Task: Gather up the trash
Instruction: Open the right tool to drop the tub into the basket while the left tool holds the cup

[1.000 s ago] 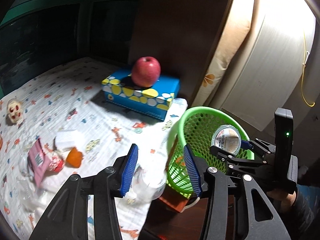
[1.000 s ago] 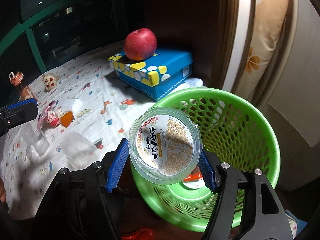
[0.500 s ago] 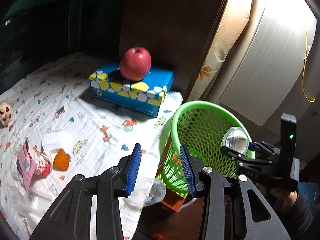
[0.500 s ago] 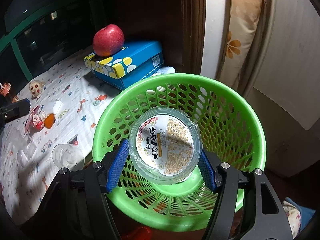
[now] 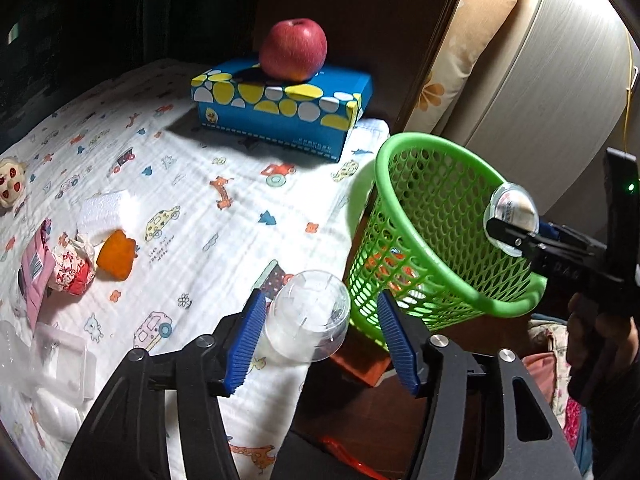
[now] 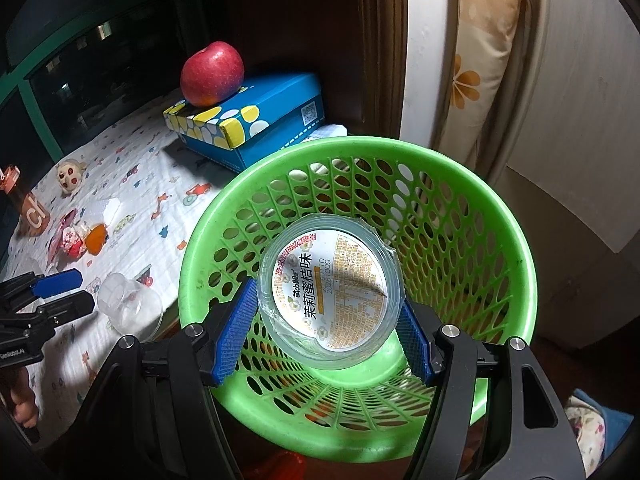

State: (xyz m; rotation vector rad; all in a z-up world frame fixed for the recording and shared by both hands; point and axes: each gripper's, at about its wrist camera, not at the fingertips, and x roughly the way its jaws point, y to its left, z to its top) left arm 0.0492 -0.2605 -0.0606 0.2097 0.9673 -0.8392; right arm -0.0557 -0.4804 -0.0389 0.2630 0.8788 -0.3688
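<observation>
My right gripper (image 6: 326, 312) is shut on a clear jelly cup with a printed lid (image 6: 330, 294) and holds it over the mouth of the green mesh basket (image 6: 460, 208). In the left wrist view the same cup (image 5: 510, 216) sits above the basket's near rim (image 5: 440, 300). My left gripper (image 5: 320, 328) is open; an empty clear plastic cup (image 5: 308, 316) lies on its side between the jaws at the bed's edge, beside the left pad. Some trash shows at the basket's bottom.
On the patterned sheet (image 5: 192, 200) lie a pink wrapper (image 5: 34, 272), a red-white wrapper (image 5: 74, 268), an orange piece (image 5: 116, 256), white foam (image 5: 106, 212) and clear packaging (image 5: 60, 356). A red apple (image 5: 294, 50) sits on a blue tissue box (image 5: 280, 112).
My right gripper has carried the jelly cup from beside the basket to over its opening. My left gripper has moved forward, and the clear cup now lies between its jaws.
</observation>
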